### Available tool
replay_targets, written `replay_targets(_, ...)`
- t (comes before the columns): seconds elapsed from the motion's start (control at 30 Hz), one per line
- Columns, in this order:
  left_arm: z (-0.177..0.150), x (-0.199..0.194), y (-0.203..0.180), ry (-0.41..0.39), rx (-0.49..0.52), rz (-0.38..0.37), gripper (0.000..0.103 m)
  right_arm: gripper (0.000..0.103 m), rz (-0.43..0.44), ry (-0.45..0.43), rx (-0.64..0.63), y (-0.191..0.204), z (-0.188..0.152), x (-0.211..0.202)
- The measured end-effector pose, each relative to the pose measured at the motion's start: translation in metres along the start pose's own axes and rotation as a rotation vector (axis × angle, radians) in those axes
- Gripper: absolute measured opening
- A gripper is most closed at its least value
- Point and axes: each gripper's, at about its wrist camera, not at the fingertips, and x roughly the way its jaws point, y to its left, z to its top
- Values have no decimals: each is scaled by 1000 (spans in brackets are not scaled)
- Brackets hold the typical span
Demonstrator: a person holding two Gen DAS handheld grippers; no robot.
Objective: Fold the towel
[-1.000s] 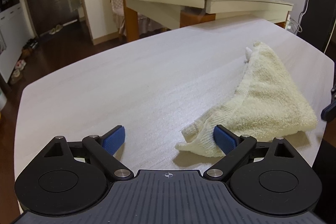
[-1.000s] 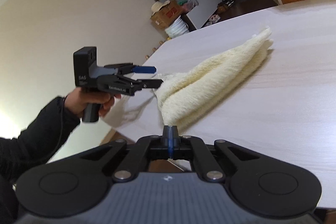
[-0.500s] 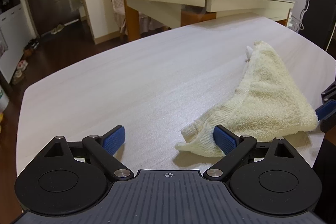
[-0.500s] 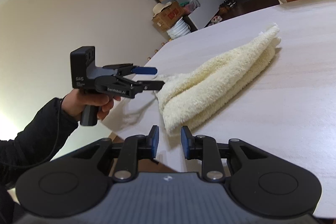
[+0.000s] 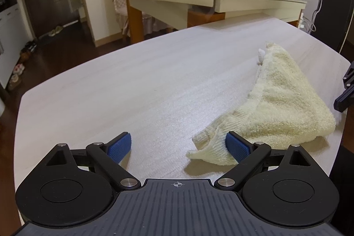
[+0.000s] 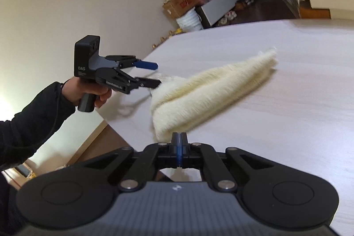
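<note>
The towel (image 5: 285, 107) lies bunched at the table's (image 5: 132, 85) near right edge. The left gripper (image 5: 177, 146) hangs wide open beside its near corner, holding nothing. The right gripper (image 6: 179, 138) is closed at the towel's edge; whether it pinches cloth I cannot tell. Judged step: securing corners. Next, the left should close on its corner.

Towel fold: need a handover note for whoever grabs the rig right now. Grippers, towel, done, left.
Left gripper: open, level with the towel corner nearest it, right pad beside that corner, nothing gripped.
Right gripper: pads pressed together at the towel's near end; whether cloth is pinched cannot be told.
Towel: a bunched, roughly triangular heap on the light table, near its edge on the person's side.
Done: at most a rough gather, no neat fold.
Left: take the corners, spread it flat, fold.
</note>
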Motion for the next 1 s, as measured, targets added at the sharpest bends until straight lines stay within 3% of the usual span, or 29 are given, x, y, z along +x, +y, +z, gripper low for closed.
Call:
replay_targets(0.17, 1, -1, -3, 2, 7, 14, 96, 25, 50, -32, 4, 11, -2, 12)
replay_targets(0.23, 3, -6, -9, -22, 28, 28, 94, 26, 50, -27, 3, 15, -4, 24)
replay_targets(0.37, 7, -23, -19, -100, 23, -55, 94, 31, 57, -60, 39, 18, -5, 39)
replay_targets(0.43, 9, -24, -28, -104, 52, -78, 94, 27, 64, -78, 68, 16, -6, 44)
replay_targets(0.5, 8, -19, -38, -94, 84, -102, 94, 7, 67, -83, 86, 15, -7, 45)
replay_targets(0.57, 6, -14, -46, -88, 119, -117, 93, 7, 76, -102, 115, 11, -9, 43)
replay_targets(0.67, 2, -4, -57, -53, 188, -45, 90, 6, 80, -86, 100, 14, -9, 38)
replay_targets(0.8, 0, -1, -53, -62, 209, -29, 91, 5, 53, -30, -10, 20, -2, 23)
replay_targets(1.0, -1, 2, -49, -65, 216, 3, 94, 4, 19, 22, -78, 15, 7, 10)
